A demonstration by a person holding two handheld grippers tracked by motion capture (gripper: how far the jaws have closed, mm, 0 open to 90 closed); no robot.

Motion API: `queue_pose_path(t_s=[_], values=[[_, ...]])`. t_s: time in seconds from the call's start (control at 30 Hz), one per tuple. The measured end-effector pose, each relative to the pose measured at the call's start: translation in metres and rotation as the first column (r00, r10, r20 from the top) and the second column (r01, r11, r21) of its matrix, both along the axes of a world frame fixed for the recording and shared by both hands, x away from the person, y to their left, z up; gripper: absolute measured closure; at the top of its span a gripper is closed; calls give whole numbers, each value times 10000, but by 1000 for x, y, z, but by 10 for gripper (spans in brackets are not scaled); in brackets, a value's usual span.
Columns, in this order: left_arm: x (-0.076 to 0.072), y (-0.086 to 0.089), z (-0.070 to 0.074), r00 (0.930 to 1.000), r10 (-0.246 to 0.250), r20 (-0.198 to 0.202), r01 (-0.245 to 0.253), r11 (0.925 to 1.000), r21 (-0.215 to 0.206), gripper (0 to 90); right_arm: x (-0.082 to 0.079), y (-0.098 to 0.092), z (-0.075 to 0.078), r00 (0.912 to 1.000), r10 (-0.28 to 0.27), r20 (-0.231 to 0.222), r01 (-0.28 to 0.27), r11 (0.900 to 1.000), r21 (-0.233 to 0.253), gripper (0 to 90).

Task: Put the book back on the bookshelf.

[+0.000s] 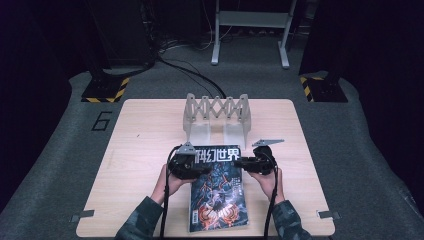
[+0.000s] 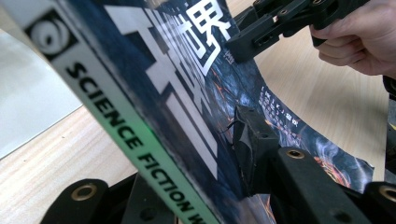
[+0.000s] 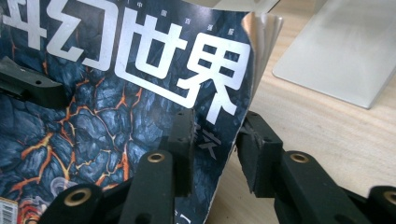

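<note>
A dark magazine (image 1: 220, 195) with white Chinese title letters and a lava-like cover lies lengthwise on the wooden table (image 1: 140, 150). Its top end is raised. My left gripper (image 1: 200, 167) is shut on the top left corner. In the left gripper view the green-striped spine (image 2: 140, 135) runs between the jaws, and one pad dents the cover. My right gripper (image 1: 239, 162) holds the top right corner. In the right gripper view the magazine's (image 3: 116, 93) free edge sits between the jaws of the right gripper (image 3: 215, 135), and the corner above curls back. Each view also shows the other gripper's jaw on the cover.
A grey accordion-style rack (image 1: 217, 112) stands just beyond the magazine's top edge, and its pale base plate (image 3: 341, 56) is close to my right gripper. Bare wood lies to the left and right. Cables and stand feet with hazard tape are on the floor behind the table.
</note>
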State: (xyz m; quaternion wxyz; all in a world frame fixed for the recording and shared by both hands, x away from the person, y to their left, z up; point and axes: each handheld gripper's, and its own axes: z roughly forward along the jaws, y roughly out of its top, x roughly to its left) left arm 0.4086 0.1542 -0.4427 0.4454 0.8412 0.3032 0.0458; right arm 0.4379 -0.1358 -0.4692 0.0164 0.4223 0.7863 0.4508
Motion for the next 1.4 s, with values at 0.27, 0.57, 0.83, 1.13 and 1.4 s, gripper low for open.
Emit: queue_pose_path(t_s=[0.27, 0.57, 0.83, 1.13, 1.4], values=[[1, -1, 11, 9999, -28, 96, 28, 10000, -26, 719, -6, -2, 18, 9984, -185, 532, 185, 9998, 11, 728], [2, 1, 18, 9999, -76, 107, 77, 9999, -106, 724, -10, -3, 31, 9957, -261, 893, 258, 9997, 44, 749], [2, 2, 25, 9997, -101, 203, 106, 9997, -235, 733, -13, -3, 40, 9909, -304, 1314, 300, 9995, 52, 762], [3, 4, 31, 9996, -38, 296, 48, 9994, -338, 744, -15, -2, 51, 9850, -328, 1693, 343, 9994, -63, 770], [3, 6, 36, 9987, -118, 489, 135, 9993, -349, 746, -17, 0, 61, 9801, -349, 1956, 373, 9993, -88, 780]])
